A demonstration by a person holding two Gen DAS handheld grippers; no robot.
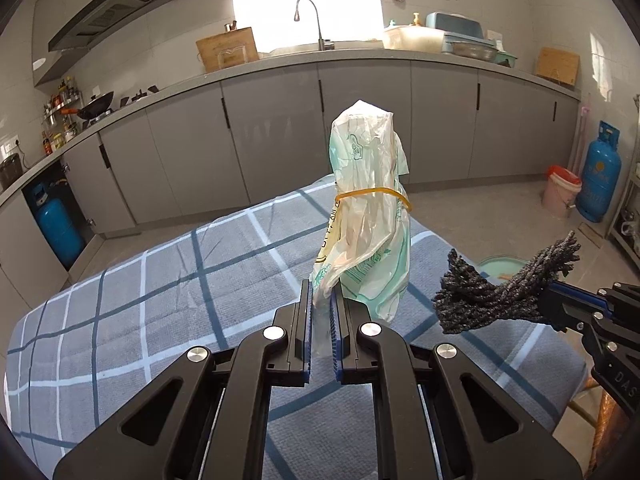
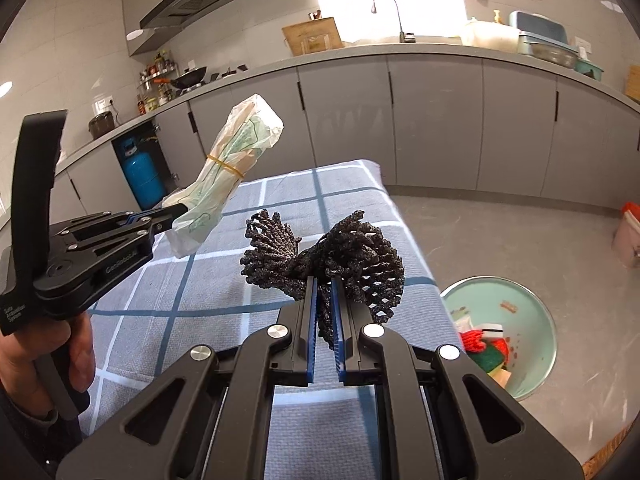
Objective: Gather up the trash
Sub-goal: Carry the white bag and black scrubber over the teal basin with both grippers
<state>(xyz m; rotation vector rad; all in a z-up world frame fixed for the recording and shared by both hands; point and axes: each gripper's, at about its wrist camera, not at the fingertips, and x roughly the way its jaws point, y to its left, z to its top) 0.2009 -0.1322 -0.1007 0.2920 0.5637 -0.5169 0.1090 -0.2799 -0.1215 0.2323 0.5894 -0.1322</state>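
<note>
My left gripper (image 1: 320, 300) is shut on the lower end of a rolled white-and-green plastic bag (image 1: 368, 208) bound by a yellow rubber band (image 1: 374, 194); the bag stands up above the checked cloth. In the right wrist view that bag (image 2: 224, 172) slants up to the right from the left gripper (image 2: 180, 210), which a hand (image 2: 76, 352) holds. My right gripper (image 2: 324, 296) is shut on a black netted scrubber (image 2: 320, 252), lifted over the cloth. From the left wrist view the scrubber (image 1: 500, 288) hangs at the right in the right gripper (image 1: 548, 296).
A blue-grey checked cloth (image 1: 160, 280) covers the table. On the floor to the right stands a pale green bin (image 2: 536, 304) with red, green and white scraps inside. Grey cabinets (image 1: 280, 128) run behind. A blue gas cylinder (image 1: 600, 172) and pink bucket (image 1: 560, 192) stand far right.
</note>
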